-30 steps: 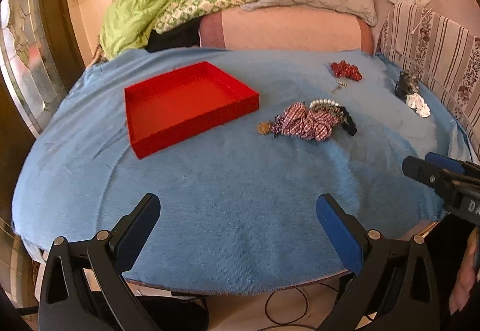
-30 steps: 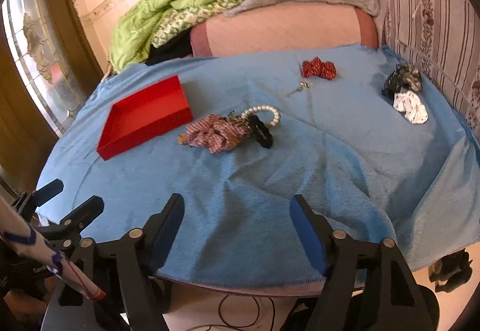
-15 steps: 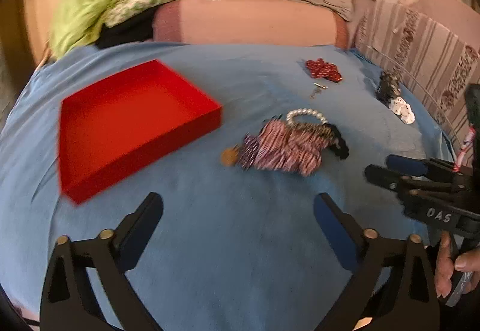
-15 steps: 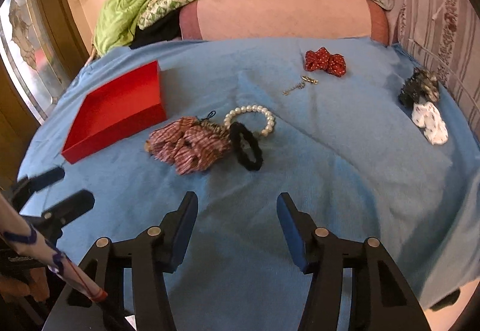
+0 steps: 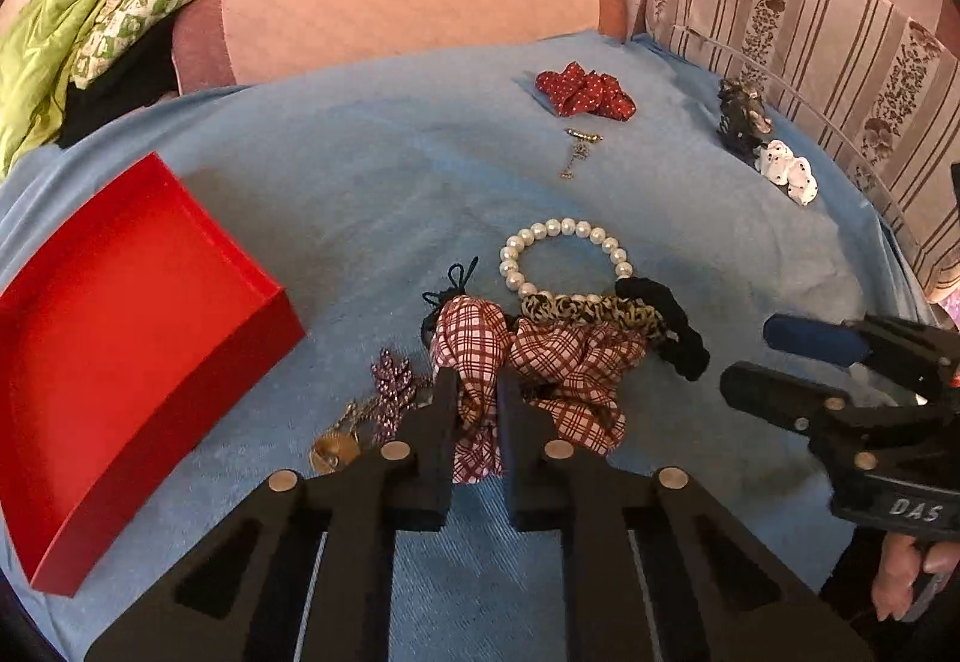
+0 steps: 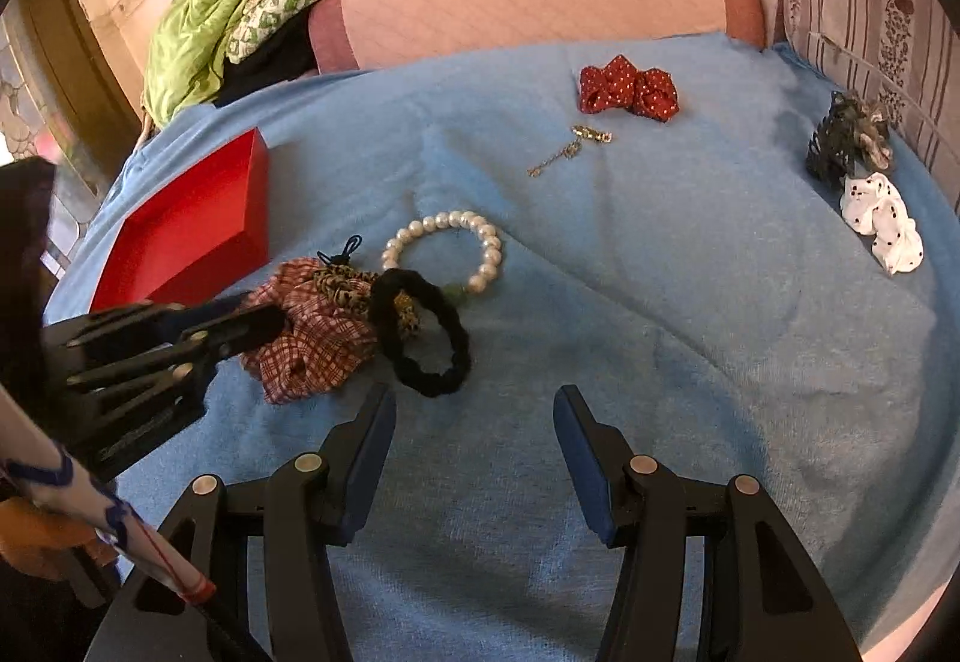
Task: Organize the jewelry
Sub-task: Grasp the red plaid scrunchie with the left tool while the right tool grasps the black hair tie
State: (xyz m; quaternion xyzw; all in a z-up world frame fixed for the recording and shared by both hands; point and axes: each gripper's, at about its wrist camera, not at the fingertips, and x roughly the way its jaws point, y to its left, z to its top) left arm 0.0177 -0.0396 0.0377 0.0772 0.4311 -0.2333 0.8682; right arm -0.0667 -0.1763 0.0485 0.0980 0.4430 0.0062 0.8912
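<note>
While its jaws have just been closing, the left claw (image 5: 474, 410) is seen pinched narrowly on a fold of the plaid scrunchie (image 5: 558, 368), which lies on the blue cloth (image 5: 360, 194) covering the counter. Just left of that claw, a purple beaded piece (image 5: 393, 383) and a small gold disc (image 5: 333, 449) are found on the cloth. Against the far edge of the plaid scrunchie a leopard-print band (image 5: 591, 309) is laid, a black hair tie (image 6: 423, 329) is set beside it, and a pearl bracelet (image 5: 561, 257) is placed just beyond, partly overlapped by them. The right claw (image 6: 474, 458) is held half open above bare cloth, nothing being gripped between its blue pads, near the black hair tie. A red tray (image 5: 120, 332) is positioned to the left, apart from the pile. Farther back, a thin gold chain (image 6: 570, 146), a red dotted scrunchie (image 6: 627, 89), a dark hair clip (image 6: 846, 140) and a white dotted scrunchie (image 6: 882, 221) are scattered.
</note>
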